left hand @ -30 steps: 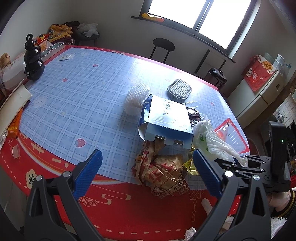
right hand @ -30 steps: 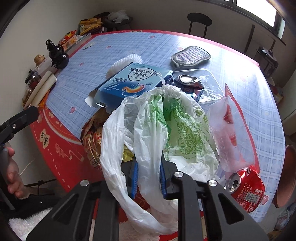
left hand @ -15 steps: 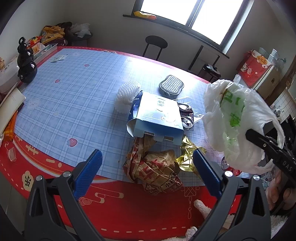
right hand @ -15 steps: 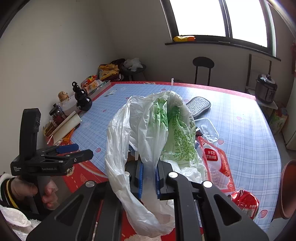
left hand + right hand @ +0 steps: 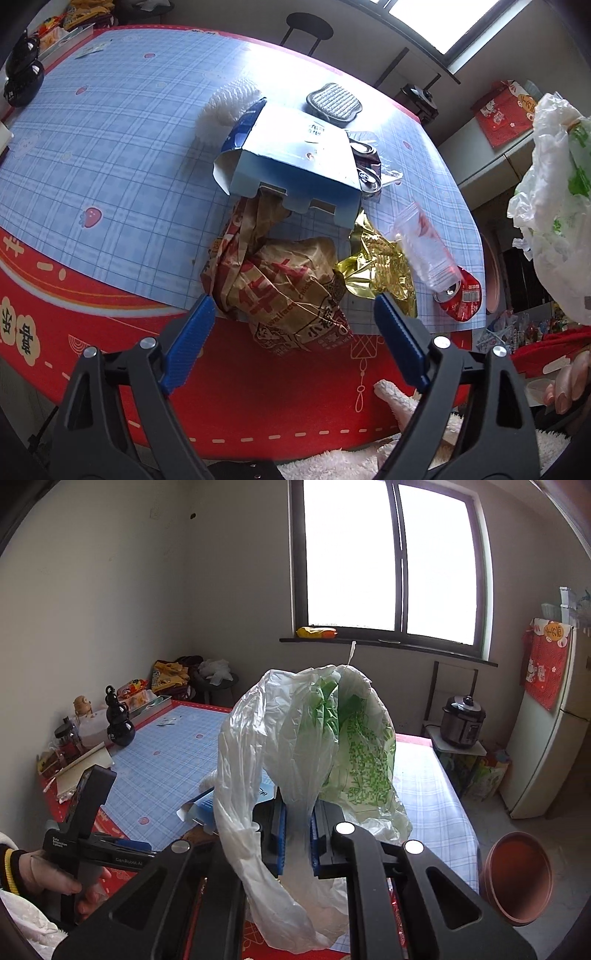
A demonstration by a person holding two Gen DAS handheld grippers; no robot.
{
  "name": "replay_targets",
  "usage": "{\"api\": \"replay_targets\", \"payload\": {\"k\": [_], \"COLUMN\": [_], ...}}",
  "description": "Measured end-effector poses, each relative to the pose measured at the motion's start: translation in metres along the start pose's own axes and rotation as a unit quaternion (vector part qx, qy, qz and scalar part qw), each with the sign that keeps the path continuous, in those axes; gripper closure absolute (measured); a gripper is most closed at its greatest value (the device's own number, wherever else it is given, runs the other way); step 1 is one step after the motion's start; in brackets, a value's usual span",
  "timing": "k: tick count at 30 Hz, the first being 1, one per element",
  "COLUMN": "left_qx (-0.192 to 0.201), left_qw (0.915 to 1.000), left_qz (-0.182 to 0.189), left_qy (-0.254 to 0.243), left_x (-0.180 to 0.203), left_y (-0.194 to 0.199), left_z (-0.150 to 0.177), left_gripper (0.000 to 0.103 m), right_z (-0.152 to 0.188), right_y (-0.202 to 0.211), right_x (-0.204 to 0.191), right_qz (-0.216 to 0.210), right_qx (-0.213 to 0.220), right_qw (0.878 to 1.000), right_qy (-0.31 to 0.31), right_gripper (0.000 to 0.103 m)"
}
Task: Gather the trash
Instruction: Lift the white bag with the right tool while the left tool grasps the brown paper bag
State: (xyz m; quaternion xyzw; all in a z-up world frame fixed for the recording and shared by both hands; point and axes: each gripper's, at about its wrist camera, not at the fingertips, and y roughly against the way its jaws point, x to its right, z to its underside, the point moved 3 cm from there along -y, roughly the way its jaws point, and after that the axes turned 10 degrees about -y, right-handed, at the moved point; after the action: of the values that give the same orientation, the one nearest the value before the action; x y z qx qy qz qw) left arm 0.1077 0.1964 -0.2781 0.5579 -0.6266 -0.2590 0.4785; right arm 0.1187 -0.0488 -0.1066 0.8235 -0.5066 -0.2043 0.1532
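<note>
The left tongs are spread wide and hold nothing, hovering over the near edge of the counter just above the crumpled paper bag; its brown and red print reads "Wallace" and "Chicken" among Chinese characters, the rest lost in the creases; behind it lies the blue carton, whose small label is too blurred to read; a gold foil wrapper lies just beside the bag, with a clear zip pouch over its far side; the red can lies on its side near the counter's edge, its white label illegible; crushed silver cans are half hidden by the carton. The right tongs are pinched shut on the white plastic bag with green print that cannot be made out; it is held up off the counter, hiding most of the trash behind it; the left tool's side reads "GenRobot.AI".
</note>
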Motion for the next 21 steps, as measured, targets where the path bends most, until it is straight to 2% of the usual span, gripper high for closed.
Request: {"api": "replay_targets", "payload": {"k": [4,8,15,21], "left_qx": [-0.009,-0.02,-0.02,-0.016], "left_qw": [0.9994,0.9988,0.9976,0.9975], "left_qz": [0.001,0.004,-0.021,-0.042], "left_qy": [0.033,0.044,0.063,0.055], "left_x": [-0.009,-0.011,-0.017,-0.013], "left_y": [-0.014,-0.031,-0.054,-0.068], "left_z": [-0.001,0.0,-0.002,-0.005], "left_gripper": [0.021,0.019,0.011,0.01], "right_z": [0.006,0.011,0.017,0.02], "right_y": [0.007,0.011,0.013,0.014], "right_x": [0.011,0.019,0.019,0.02], "right_qz": [0.02,0.035,0.05,0.056], "right_qx": [-0.004,-0.008,-0.02,-0.029], "right_qw": [1.0,0.999,0.998,0.998], "right_qy": [-0.009,-0.017,-0.015,-0.011], "right_gripper": [0.091,0.091,0.091,0.091]}}
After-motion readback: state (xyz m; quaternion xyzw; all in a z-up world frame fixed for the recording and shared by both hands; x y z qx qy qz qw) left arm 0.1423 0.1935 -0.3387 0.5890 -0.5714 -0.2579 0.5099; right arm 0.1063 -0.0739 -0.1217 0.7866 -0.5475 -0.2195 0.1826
